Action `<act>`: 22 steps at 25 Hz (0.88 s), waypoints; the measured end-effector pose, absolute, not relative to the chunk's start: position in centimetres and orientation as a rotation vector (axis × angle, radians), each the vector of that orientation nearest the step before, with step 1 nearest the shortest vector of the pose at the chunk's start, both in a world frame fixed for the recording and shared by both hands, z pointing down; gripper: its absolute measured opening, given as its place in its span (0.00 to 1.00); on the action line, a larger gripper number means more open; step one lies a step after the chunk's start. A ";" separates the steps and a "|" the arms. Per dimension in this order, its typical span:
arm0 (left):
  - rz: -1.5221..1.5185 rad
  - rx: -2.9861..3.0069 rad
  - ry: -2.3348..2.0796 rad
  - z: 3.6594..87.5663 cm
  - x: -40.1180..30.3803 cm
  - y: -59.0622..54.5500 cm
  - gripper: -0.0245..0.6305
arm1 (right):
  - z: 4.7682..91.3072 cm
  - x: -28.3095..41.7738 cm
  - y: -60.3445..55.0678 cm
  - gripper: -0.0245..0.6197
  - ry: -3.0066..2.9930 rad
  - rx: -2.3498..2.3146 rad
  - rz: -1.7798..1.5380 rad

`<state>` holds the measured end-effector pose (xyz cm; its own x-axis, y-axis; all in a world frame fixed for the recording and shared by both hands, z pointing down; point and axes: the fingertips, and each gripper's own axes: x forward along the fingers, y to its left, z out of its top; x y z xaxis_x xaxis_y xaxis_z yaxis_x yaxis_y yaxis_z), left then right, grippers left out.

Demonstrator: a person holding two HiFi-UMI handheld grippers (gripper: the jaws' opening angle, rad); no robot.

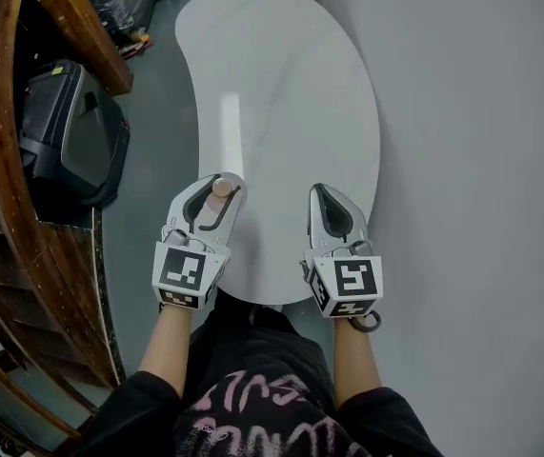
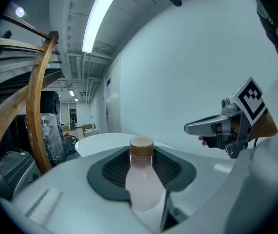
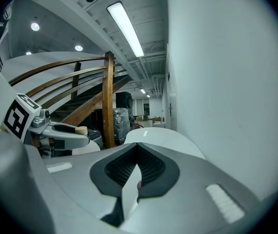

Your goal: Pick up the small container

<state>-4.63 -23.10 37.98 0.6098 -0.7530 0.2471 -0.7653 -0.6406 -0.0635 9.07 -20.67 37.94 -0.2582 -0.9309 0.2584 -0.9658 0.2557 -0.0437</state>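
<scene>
Below me a white curved table stands against a plain pale wall on my right, with grey floor, a black case and a wooden stair rail at my left, under a ceiling strip light.

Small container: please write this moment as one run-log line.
left gripper: shut on small container | right gripper: shut, empty | both over white table

White kidney-shaped table sits vs. the grey wall at right. Curved wood rail at left, w/ black case on floor btw. rail & table. Ceiling light lit.
</scene>
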 end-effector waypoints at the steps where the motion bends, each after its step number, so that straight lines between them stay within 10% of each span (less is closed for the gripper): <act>1: 0.390 2.777 -1.314 37.8 -4.6 -23.1 0.25 | 37.6 9.1 -20.6 0.05 -2.347 1.792 0.280; 22: 0.340 2.825 -1.363 33.7 -4.4 -20.9 0.25 | 34.0 9.9 -18.7 0.05 -2.384 1.798 0.190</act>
